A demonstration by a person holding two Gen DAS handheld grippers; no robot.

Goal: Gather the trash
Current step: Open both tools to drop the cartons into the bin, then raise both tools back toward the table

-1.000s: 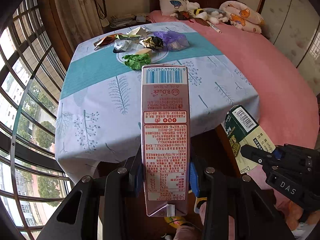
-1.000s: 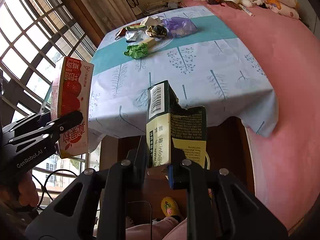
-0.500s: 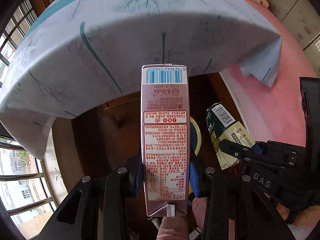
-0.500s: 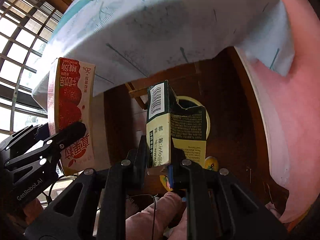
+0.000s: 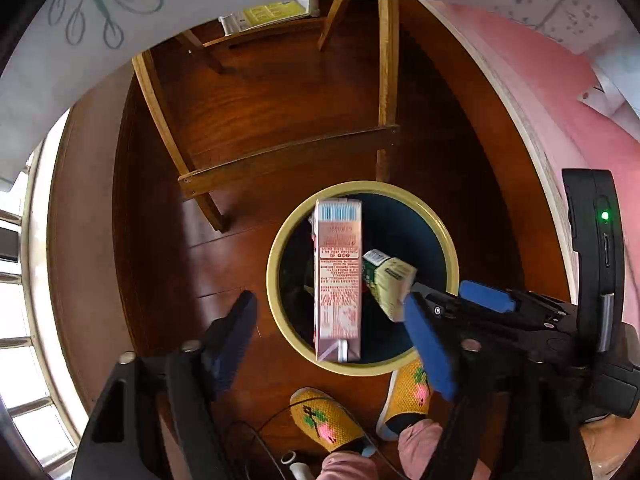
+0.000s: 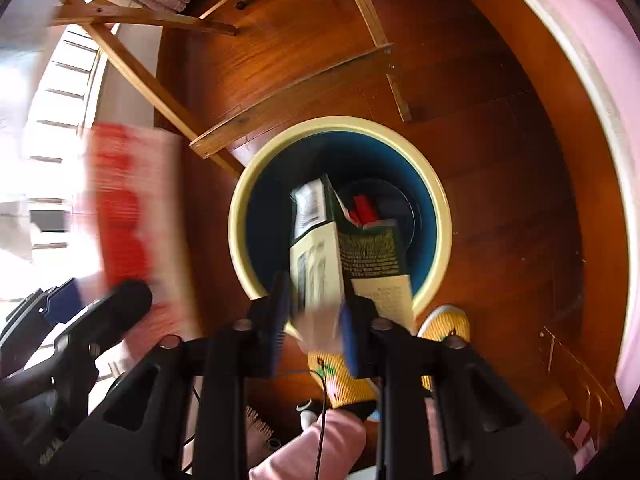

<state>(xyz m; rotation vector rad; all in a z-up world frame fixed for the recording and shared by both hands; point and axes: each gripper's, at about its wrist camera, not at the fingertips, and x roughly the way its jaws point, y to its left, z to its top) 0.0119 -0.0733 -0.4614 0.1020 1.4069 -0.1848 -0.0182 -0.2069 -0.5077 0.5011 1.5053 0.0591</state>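
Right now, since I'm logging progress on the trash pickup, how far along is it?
Done: something red already lies in the trash can. In hand: the left tool is wide open, with the pink carton loose over the can, apparently dropping. The right tool has the green carton between its fingers, grip unclear. Left: unknown, as the tabletop is out of view.

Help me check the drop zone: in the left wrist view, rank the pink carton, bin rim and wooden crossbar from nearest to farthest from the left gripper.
From the left gripper:
1. Pink carton, between the open fingers, over the bin.
2. Bin rim, below it.
3. Wooden crossbar, beyond the bin, under the table.
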